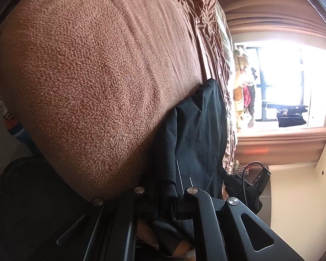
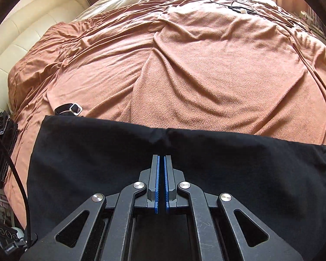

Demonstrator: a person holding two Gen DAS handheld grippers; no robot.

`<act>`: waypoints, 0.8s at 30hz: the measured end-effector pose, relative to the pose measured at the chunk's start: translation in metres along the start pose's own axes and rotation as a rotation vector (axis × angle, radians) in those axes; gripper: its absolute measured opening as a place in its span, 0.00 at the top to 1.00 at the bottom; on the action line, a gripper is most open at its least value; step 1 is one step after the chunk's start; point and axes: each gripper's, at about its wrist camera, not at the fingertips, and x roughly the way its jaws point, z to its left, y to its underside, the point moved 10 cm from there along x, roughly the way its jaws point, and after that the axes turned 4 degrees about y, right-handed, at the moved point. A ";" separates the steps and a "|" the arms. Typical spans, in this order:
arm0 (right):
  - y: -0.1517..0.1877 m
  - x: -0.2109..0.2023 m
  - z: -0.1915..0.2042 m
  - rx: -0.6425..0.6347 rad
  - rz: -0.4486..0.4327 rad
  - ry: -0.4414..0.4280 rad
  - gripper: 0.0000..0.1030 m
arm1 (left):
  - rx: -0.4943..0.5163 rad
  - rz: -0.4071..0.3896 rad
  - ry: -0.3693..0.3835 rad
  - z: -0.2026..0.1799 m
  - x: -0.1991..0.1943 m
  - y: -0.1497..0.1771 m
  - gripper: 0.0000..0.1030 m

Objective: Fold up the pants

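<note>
The black pants (image 2: pixel 119 152) lie on the bed's brown blanket (image 2: pixel 206 76), at its near edge, spread flat in a wide dark panel with a straight far edge. A strap with a metal buckle (image 2: pixel 75 108) pokes out just beyond that edge on the blanket. The right tongs (image 2: pixel 162 158) rest above the pants with their blue pads pressed together and no cloth between them. In the left wrist view, the left tongs (image 1: pixel 163 198) pinch a bunched fold of the pants (image 1: pixel 195 126), which drape along the blanket (image 1: pixel 87 65). Beyond the bed stand a bright window (image 1: pixel 293 82) and a cream padded headboard (image 2: pixel 21 43).
</note>
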 end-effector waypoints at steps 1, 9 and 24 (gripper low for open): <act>0.004 -0.006 0.002 -0.007 -0.004 -0.009 1.00 | 0.004 0.001 0.000 -0.001 0.000 0.000 0.92; 0.063 -0.041 0.024 -0.046 0.015 -0.091 1.00 | 0.047 0.007 0.015 -0.010 0.000 -0.003 0.94; 0.133 -0.075 0.020 -0.055 0.041 -0.116 1.00 | 0.043 0.031 0.033 -0.011 -0.001 -0.008 0.93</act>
